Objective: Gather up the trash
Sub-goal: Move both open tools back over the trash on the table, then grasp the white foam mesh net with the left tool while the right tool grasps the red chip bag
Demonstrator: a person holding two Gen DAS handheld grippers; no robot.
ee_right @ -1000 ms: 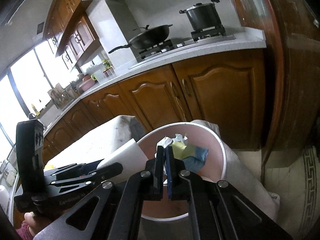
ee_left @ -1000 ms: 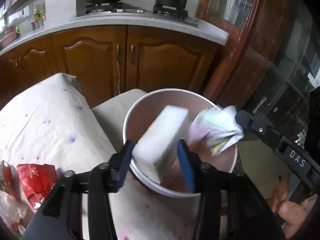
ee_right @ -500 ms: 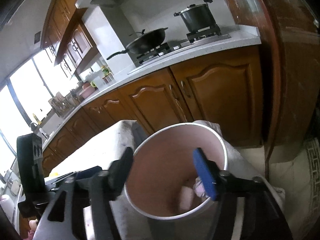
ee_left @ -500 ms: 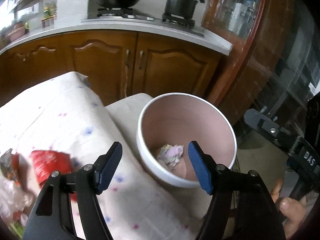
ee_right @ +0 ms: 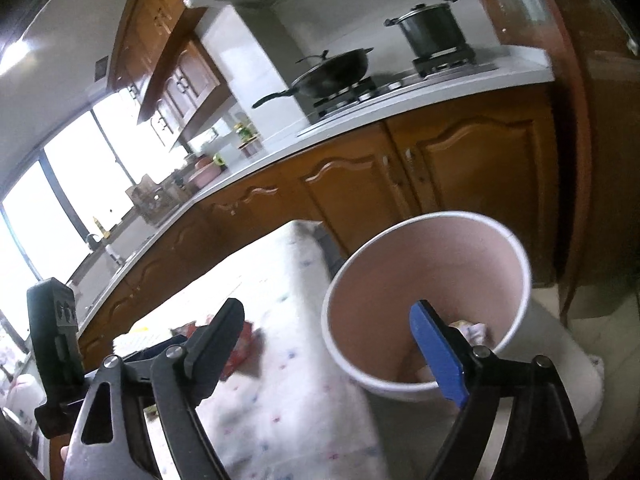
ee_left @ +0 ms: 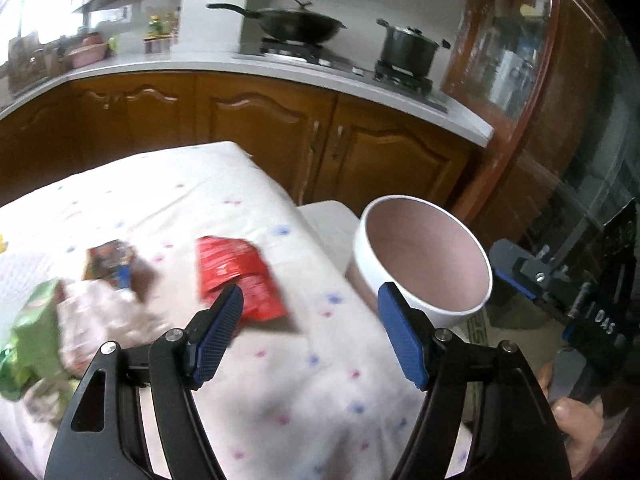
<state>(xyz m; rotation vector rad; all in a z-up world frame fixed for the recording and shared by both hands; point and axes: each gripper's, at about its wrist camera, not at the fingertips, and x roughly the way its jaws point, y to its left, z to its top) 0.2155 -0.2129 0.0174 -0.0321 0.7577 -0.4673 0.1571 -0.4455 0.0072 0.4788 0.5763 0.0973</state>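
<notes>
Left wrist view: left gripper [ee_left: 310, 326] is hanging wide and empty over the table [ee_left: 168, 208], red wrapper [ee_left: 236, 276] lying near its right edge, beside the bin [ee_left: 420, 264]. Right gripper [ee_right: 328, 340] is opening, nothing between its jaws. Next grab: I'd pinch across the wrapper's short side; its long axis is running diagonally toward the table's near-right corner.

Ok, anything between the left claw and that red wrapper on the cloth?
Nothing visible. The left claw is open and empty, and the red wrapper lies flat on the tablecloth just past its left finger, with bare cloth between.
</notes>
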